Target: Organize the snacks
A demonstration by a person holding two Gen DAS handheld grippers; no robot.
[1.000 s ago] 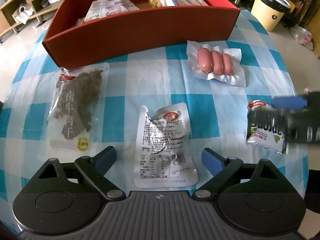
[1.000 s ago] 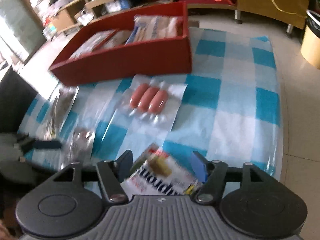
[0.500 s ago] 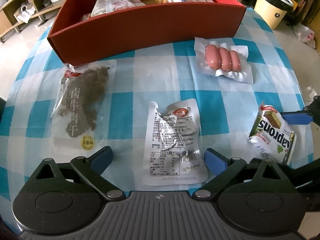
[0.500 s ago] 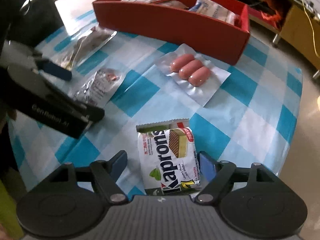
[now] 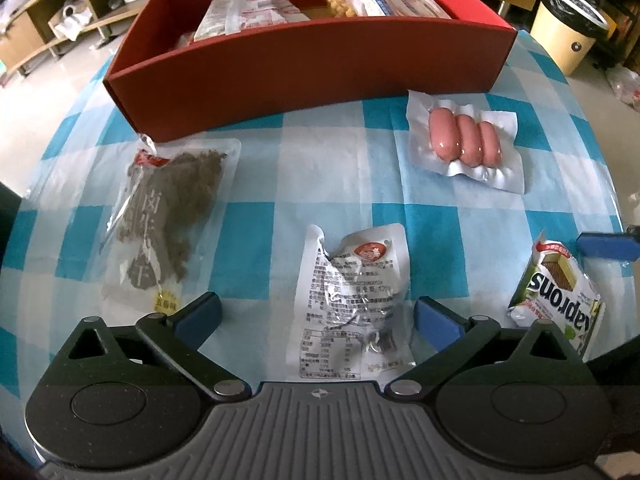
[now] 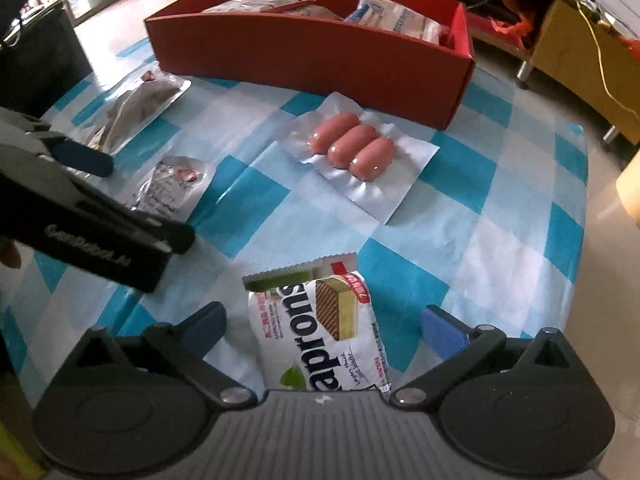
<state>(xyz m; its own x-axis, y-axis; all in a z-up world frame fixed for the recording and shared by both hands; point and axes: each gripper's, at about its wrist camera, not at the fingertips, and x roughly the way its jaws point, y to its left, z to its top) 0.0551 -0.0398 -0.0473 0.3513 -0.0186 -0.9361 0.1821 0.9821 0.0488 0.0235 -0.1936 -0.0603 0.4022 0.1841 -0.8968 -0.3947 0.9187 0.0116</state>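
Observation:
A red box [image 5: 304, 68] holding several snack packs stands at the table's far side; it also shows in the right wrist view [image 6: 320, 52]. On the checked cloth lie a beef jerky pack [image 5: 168, 216], a clear printed pouch [image 5: 356, 300], a sausage pack [image 5: 464, 144] and a Kaprons wafer pack [image 5: 556, 296]. My left gripper [image 5: 316, 318] is open with the printed pouch between its fingers. My right gripper [image 6: 324, 326] is open around the wafer pack [image 6: 324, 328], which lies on the cloth. The sausage pack [image 6: 352, 156] lies beyond it.
A bin [image 5: 568, 28] stands on the floor at the far right. Low wooden shelves [image 5: 48, 20] are at the far left. The table edge [image 6: 580, 280] runs close on the right. The left gripper's body [image 6: 80, 216] sits left of the wafer pack.
My right gripper swung round and settled low over the wafer pack, fingers on either side of it. My left gripper edged forward over the printed pouch. No pack has been lifted.

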